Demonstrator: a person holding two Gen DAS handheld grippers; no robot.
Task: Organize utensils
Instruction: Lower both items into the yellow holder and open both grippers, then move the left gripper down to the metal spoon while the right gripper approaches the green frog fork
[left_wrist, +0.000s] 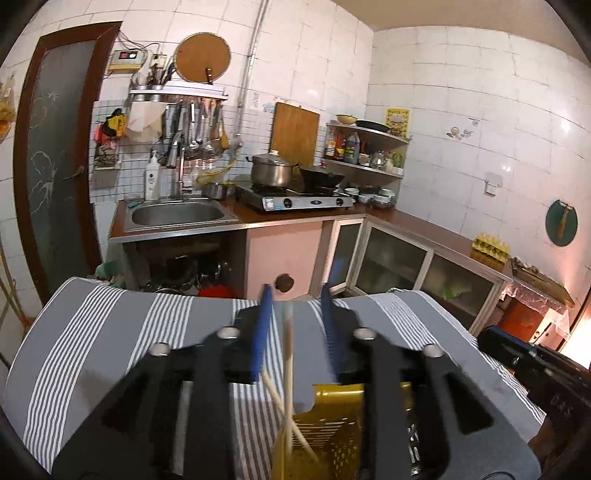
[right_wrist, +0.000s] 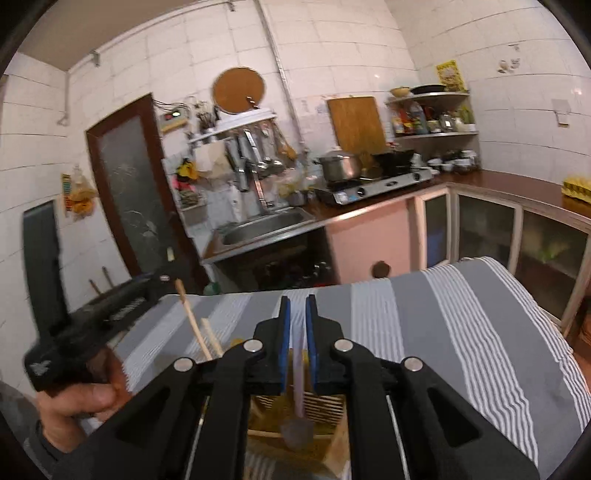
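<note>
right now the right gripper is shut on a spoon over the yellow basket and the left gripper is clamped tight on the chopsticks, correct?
Not quite. In the left wrist view the left gripper stands open, with the chopsticks loose between its pads. The right gripper is shut on the spoon over the yellow basket.

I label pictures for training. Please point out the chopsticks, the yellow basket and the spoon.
chopsticks (left_wrist: 288, 354): left wrist view, on a shaft.
yellow basket (left_wrist: 334, 421): left wrist view, on its slotted wall.
spoon (right_wrist: 298, 380): right wrist view, on the handle.

Chopsticks (left_wrist: 289, 354) between the left jaws smeared by blur; yellow basket (left_wrist: 334, 424) below mostly hidden behind gripper arms.
</note>
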